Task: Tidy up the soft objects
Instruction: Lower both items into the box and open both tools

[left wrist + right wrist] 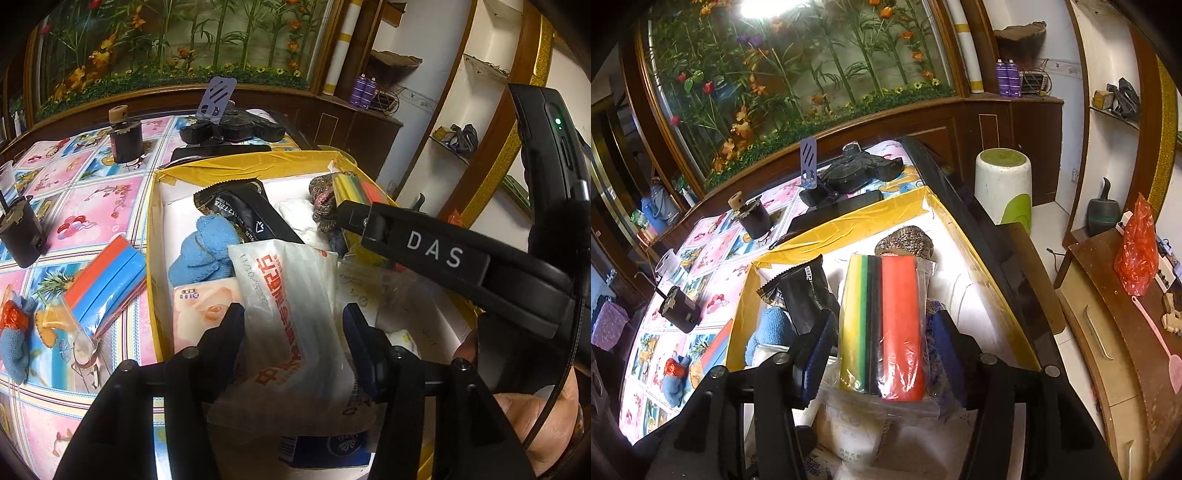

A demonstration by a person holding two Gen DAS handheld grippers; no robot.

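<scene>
Our left gripper (293,334) stands parted around a white packet (291,295) over the yellow box (150,229); our right gripper (882,341) likewise parted around a bagged pack of coloured strips (886,325) above that box.

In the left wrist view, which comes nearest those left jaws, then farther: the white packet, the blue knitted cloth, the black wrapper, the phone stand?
1. White packet, between the jaws.
2. Blue knitted cloth, in the box, left.
3. Black wrapper, farther in.
4. Phone stand, beyond the box.
</scene>
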